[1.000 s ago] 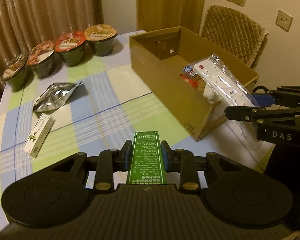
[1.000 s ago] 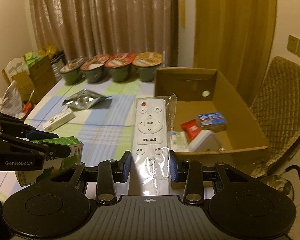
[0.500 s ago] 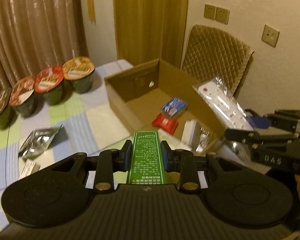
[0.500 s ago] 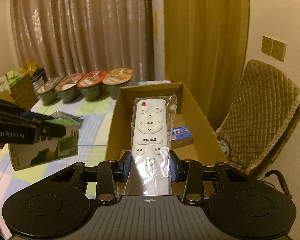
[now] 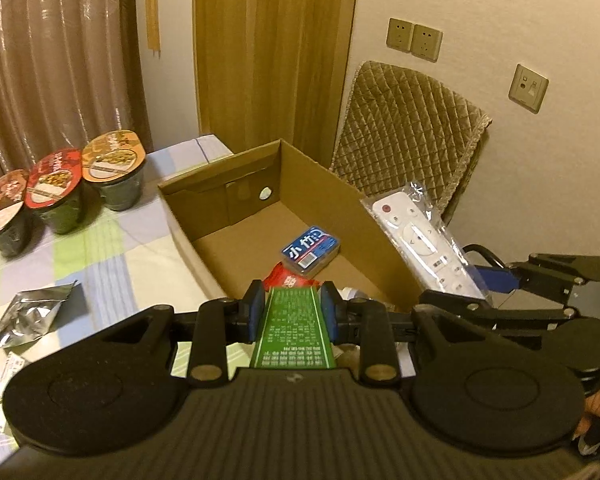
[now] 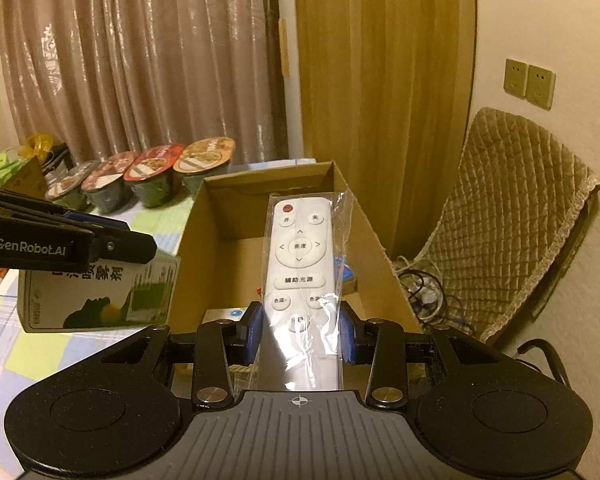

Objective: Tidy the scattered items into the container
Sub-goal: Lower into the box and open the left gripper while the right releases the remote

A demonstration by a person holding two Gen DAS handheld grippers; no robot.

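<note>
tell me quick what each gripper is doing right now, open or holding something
Left gripper: closed on the green box, held above the cardboard box.
Right gripper: closed on the bagged white remote.

The counter [image 5: 112, 248] wears a checked cloth of pale green, lilac and cream. A row of sealed noodle bowls [image 5: 114, 170] stands along its far edge by the curtain. The open cardboard box [image 5: 188, 236] sits at the right end. Nearer, a crumpled foil pouch [image 5: 32, 314] lies flat, with a small white packet [image 5: 6, 368] just beyond it at the left edge.
</note>
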